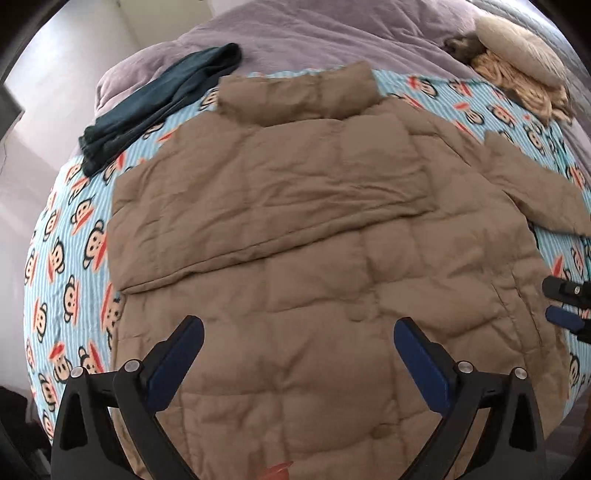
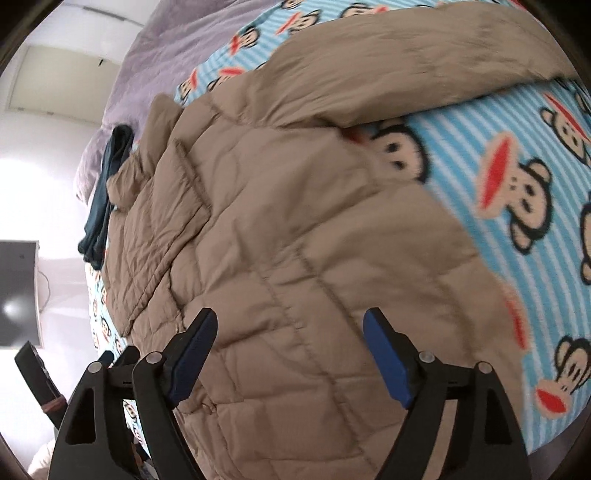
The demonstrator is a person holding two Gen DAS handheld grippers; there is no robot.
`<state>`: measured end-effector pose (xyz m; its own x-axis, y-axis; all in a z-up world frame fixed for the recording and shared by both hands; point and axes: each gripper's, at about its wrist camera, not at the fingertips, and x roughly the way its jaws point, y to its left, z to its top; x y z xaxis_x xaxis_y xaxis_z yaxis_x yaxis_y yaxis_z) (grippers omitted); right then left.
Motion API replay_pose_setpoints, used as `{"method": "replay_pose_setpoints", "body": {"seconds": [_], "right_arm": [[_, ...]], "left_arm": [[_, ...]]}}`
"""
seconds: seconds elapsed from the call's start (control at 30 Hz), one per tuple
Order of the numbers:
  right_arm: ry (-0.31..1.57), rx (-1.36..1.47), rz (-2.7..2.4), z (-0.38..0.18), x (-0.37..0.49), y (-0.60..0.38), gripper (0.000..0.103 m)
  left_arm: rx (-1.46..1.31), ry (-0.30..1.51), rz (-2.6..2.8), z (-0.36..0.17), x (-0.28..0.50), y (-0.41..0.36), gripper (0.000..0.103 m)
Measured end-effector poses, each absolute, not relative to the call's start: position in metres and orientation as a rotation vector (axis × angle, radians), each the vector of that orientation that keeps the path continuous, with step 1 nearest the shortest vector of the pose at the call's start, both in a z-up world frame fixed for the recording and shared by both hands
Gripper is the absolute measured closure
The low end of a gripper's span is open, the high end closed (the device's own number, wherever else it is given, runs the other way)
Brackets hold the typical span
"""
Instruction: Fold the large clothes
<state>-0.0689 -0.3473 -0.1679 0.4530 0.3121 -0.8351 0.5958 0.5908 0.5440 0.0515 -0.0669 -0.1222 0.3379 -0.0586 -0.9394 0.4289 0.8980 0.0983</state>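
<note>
A tan quilted jacket (image 1: 314,258) lies back up on a bed with a blue striped monkey-print sheet (image 1: 62,240). One sleeve (image 1: 258,199) is folded across the back; the other sleeve (image 1: 535,188) stretches out to the right. My left gripper (image 1: 298,326) hovers open over the jacket's lower back, nothing between its fingers. The right gripper (image 1: 565,306) shows at the jacket's right edge. In the right wrist view the right gripper (image 2: 290,317) is open above the jacket (image 2: 295,221) near its hem, holding nothing. The outstretched sleeve (image 2: 406,62) runs across the top.
A dark teal folded garment (image 1: 159,107) lies left of the collar. A lilac duvet (image 1: 314,33) is bunched at the far side, with a cream pillow and beige cloth (image 1: 517,74) at the far right. A white wall and a dark screen (image 2: 18,291) are past the bed's left edge.
</note>
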Motion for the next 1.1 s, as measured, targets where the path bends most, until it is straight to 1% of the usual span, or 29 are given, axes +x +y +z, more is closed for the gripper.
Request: {"method": "replay_pose_setpoints", "body": {"seconds": [0.1, 0.13, 0.17, 0.2, 0.37, 0.57, 0.8, 0.93, 1.1], "right_arm": [[1.109, 1.008, -0.233, -0.172, -0.079, -0.370, 0.019], [1.099, 1.018, -0.240, -0.173, -0.081, -0.378, 0.017], [1.082, 1.030, -0.253, -0.174, -0.084, -0.388, 0.008], [1.057, 1.042, -0.267, -0.174, -0.087, -0.398, 0.001], [0.984, 1.108, -0.311, -0.179, -0.100, -0.444, 0.000], [0.959, 1.165, -0.387, -0.194, -0.104, -0.514, 0.000], [0.775, 1.415, -0.394, -0.228, -0.105, -0.593, 0.000], [0.678, 1.522, -0.365, -0.246, -0.093, -0.620, 0.000], [0.543, 1.634, -0.319, -0.254, -0.077, -0.638, 0.000]], "left_arm": [[0.362, 1.204, -0.341, -0.125, 0.049, -0.084, 0.000], [0.365, 1.206, -0.342, -0.125, 0.048, -0.089, 0.000], [0.368, 1.209, -0.343, -0.126, 0.046, -0.095, 0.000], [0.371, 1.213, -0.344, -0.126, 0.046, -0.099, 0.000], [0.383, 1.237, -0.351, -0.127, 0.043, -0.121, 0.000], [0.409, 1.226, -0.332, -0.128, 0.046, -0.144, 0.000], [0.367, 1.264, -0.322, -0.135, 0.056, -0.152, 0.000], [0.327, 1.251, -0.301, -0.127, 0.065, -0.156, 0.000], [0.285, 1.202, -0.283, -0.108, 0.085, -0.160, 0.000]]}}
